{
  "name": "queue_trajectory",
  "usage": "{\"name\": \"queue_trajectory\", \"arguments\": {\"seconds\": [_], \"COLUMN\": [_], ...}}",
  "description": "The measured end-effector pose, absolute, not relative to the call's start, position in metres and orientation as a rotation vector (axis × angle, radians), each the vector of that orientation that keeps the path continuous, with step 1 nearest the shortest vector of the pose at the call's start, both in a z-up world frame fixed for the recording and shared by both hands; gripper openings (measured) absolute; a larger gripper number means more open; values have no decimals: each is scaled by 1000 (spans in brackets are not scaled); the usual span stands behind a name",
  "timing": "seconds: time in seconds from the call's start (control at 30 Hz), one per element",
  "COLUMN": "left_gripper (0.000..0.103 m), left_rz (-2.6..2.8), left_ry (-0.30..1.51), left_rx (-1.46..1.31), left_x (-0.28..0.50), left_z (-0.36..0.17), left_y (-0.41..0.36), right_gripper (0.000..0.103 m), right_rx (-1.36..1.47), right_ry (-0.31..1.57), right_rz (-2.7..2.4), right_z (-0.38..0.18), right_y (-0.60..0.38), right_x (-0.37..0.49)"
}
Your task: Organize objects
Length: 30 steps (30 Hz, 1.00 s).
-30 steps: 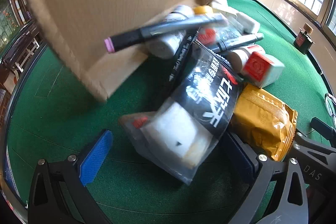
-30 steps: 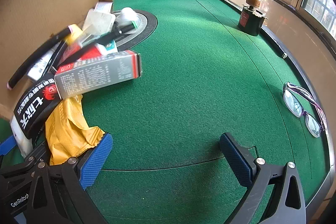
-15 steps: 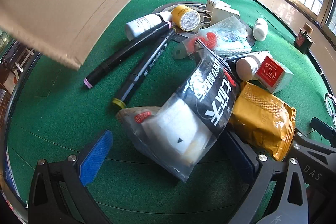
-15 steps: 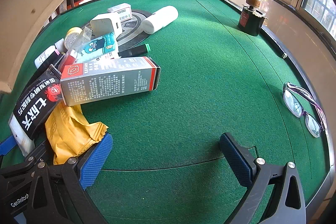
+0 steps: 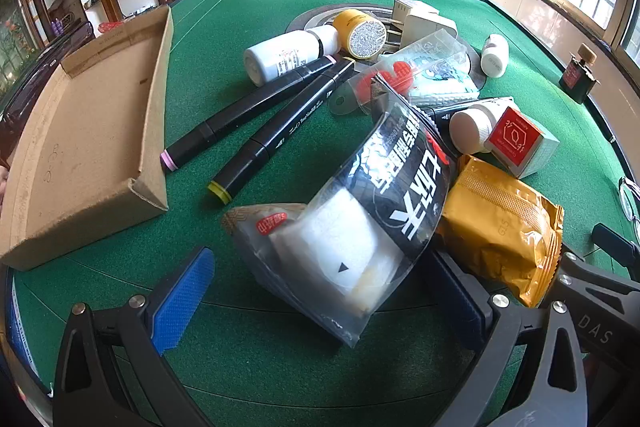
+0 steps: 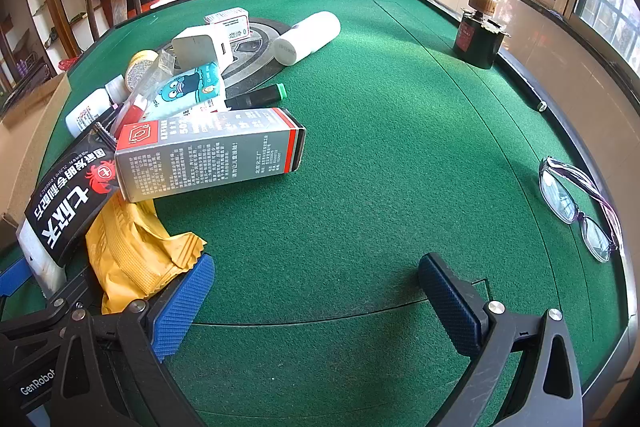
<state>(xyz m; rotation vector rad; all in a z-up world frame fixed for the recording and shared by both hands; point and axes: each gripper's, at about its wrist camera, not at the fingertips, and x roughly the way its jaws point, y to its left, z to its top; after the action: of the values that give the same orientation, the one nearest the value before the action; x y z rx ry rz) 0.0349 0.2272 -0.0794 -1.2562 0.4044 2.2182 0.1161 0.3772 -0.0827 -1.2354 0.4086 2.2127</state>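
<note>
On green felt [image 5: 280, 367] | markers [image 5: 256, 109] parallel, caps toward box [image 5: 92, 131]

Your cardboard box [image 5: 86, 131], previously tipped above the pile, now rests upright at the worktop's [image 5: 248, 7] left edge; its spilled markers [image 5: 256, 115] and bottles [image 5: 288, 57] have settled flat.

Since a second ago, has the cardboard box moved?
Yes. The cardboard box has come down from above the pile and now rests open side up on the green table, left of the two black markers.
</note>
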Motion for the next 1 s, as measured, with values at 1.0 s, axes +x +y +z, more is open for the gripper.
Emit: {"name": "queue_trajectory", "arguments": {"seconds": [1.0], "left_gripper": [103], "left_rz": [2121], "left_ry": [329], "left_rx": [-1229], "left_x": [39], "left_z": [-89], "left_y": [222], "right_gripper": [103], "right_rx": [-1294], "right_ry": [344], "right_rz": [2324], "right_z": [-82], "right_y": [385], "right_x": [114]}}
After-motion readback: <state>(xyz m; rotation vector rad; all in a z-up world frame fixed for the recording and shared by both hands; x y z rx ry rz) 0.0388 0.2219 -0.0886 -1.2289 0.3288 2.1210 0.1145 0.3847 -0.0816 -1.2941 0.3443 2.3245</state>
